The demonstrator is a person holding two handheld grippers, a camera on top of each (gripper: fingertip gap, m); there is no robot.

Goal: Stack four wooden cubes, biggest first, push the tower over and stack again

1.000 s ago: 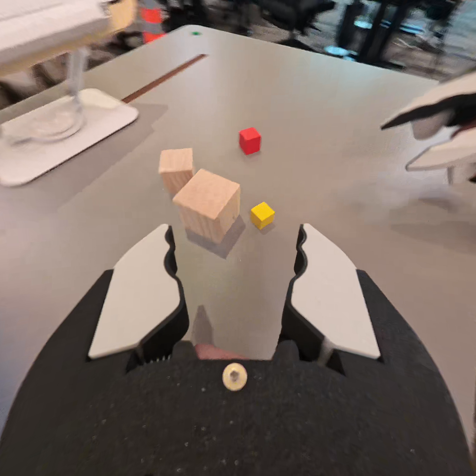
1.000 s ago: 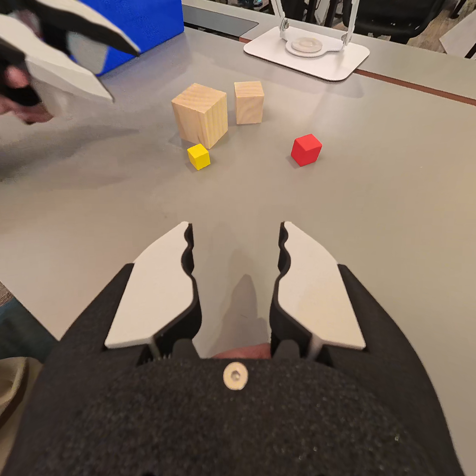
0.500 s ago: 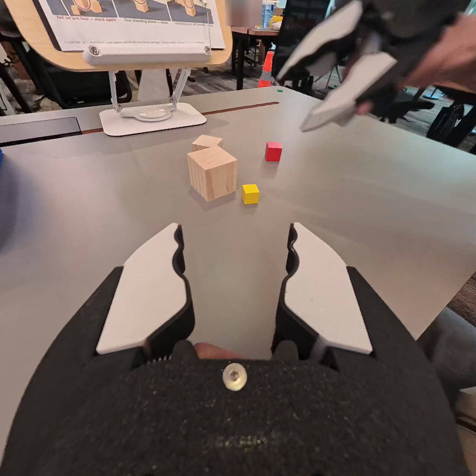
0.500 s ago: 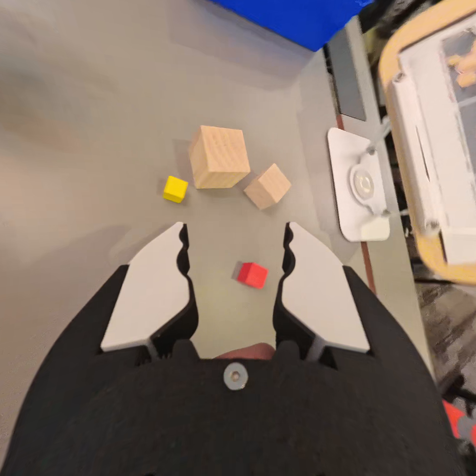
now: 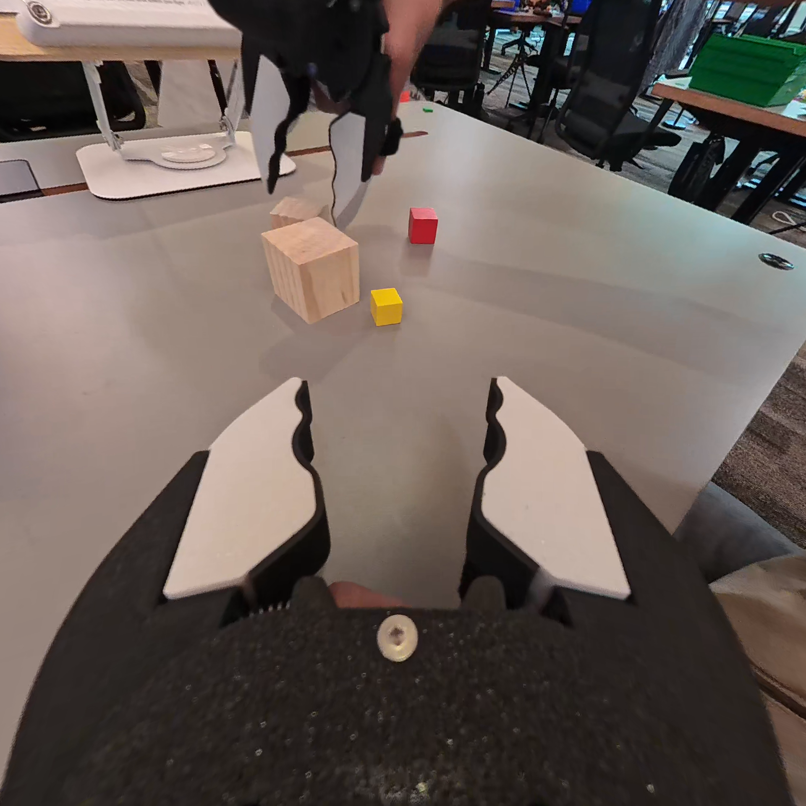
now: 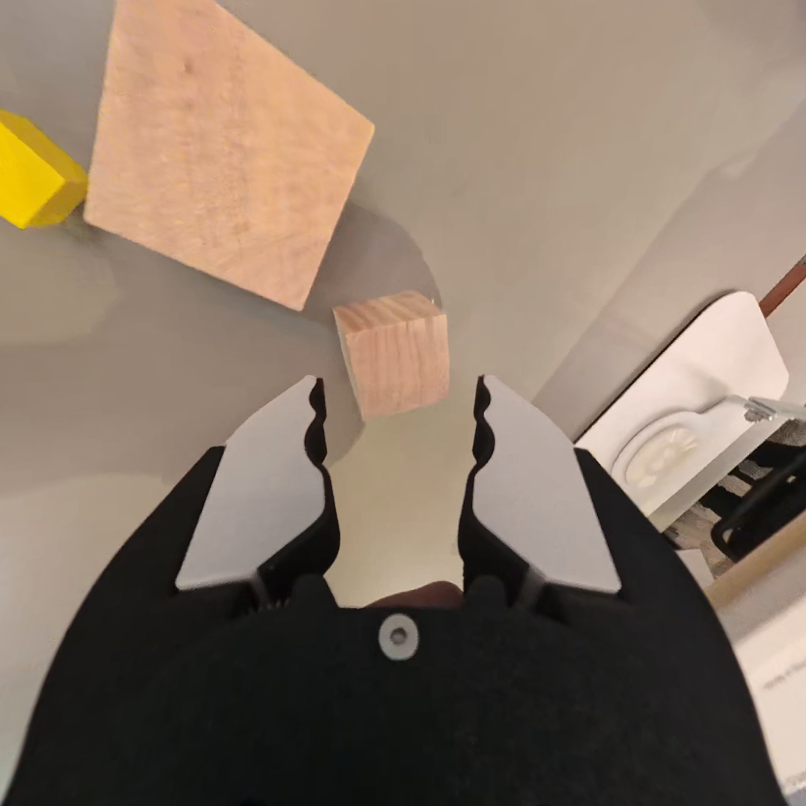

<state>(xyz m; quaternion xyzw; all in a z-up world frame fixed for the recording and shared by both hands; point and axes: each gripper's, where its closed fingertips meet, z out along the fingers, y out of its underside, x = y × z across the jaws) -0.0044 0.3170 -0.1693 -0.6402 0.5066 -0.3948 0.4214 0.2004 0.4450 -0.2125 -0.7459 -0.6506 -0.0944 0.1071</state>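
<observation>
Table: grey; all four cubes lie loose, none stacked.
Largest plain cube: centre, serves as base.
Medium plain cube: just behind it, apart.
Red cube: far right.
Yellow cube: near, beside the base.
Right gripper: released, empty, poised over the medium cube; likely next, descend, straddle, clench.
Left gripper: released, empty, held near.
</observation>
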